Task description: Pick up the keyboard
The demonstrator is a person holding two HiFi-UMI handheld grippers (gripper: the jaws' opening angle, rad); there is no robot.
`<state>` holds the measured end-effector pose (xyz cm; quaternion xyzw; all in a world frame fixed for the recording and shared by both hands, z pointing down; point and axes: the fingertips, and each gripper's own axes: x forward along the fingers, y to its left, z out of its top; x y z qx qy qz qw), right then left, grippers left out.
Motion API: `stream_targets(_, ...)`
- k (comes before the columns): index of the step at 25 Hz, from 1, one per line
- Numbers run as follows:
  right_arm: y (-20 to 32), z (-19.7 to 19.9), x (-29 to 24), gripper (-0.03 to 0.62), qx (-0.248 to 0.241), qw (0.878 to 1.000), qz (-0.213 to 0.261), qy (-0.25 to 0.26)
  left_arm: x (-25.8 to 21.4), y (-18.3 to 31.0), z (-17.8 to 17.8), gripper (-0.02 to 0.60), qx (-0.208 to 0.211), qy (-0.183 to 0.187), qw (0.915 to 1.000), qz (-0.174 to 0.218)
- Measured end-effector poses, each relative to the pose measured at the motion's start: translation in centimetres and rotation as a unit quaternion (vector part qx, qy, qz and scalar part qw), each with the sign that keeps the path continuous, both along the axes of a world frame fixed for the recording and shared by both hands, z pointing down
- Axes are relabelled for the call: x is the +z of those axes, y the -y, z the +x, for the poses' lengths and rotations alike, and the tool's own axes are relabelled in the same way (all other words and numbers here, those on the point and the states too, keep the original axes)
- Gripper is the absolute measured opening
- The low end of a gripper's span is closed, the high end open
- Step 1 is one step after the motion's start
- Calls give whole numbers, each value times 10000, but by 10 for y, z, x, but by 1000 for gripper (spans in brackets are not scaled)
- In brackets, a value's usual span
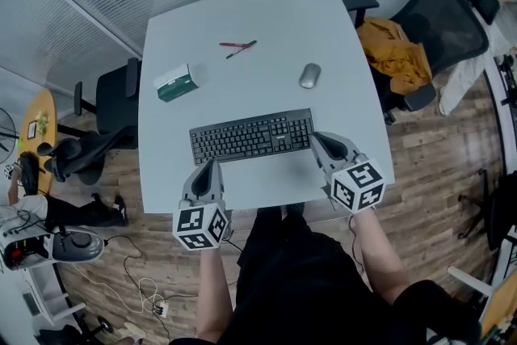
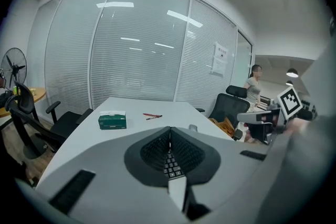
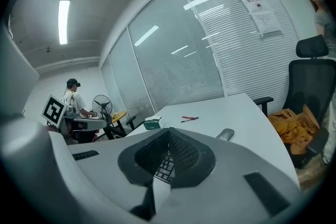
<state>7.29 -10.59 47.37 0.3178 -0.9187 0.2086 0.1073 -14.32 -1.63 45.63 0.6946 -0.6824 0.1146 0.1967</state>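
- Nearest, at the table's front edge, the left gripper and the right gripper each point forward and slightly down.
- In its own view, the left gripper has its jaws pressed together with nothing between them. The right gripper is the same, closed and empty.
- Just past the tips, the black keyboard lies flat on the white table, near the front edge. The left gripper sits off its front left corner and the right gripper at its right end. Whether either tip touches it is hard to say from above; they look just short.
- To lift it well, I judge both sets of jaws should open first. Each should then take one short end, with the lower jaw slid under the edge, and both should rise together so the keyboard stays level.
- Beyond lies a grey mouse, close enough to knock.
- To the left sits a green box.
- Farther back lie two pens.
- An office chair stands at the right.
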Motion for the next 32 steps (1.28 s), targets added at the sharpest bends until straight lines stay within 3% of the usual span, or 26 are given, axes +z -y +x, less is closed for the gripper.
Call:
stream_targets(10,26,-7,33,32,274,9976,-304,-550,38,25,-46,-2,19,-90,9993,-352)
stream_targets(17,46,-25,67,90,406,9930,-715,-843,78,38,-94,23,-49,-183,9967,-794)
stream_targets(32,64,-22,164,222,688,9687,-1591,-1775,179,50,-165,124,154,-729,9807,-1810)
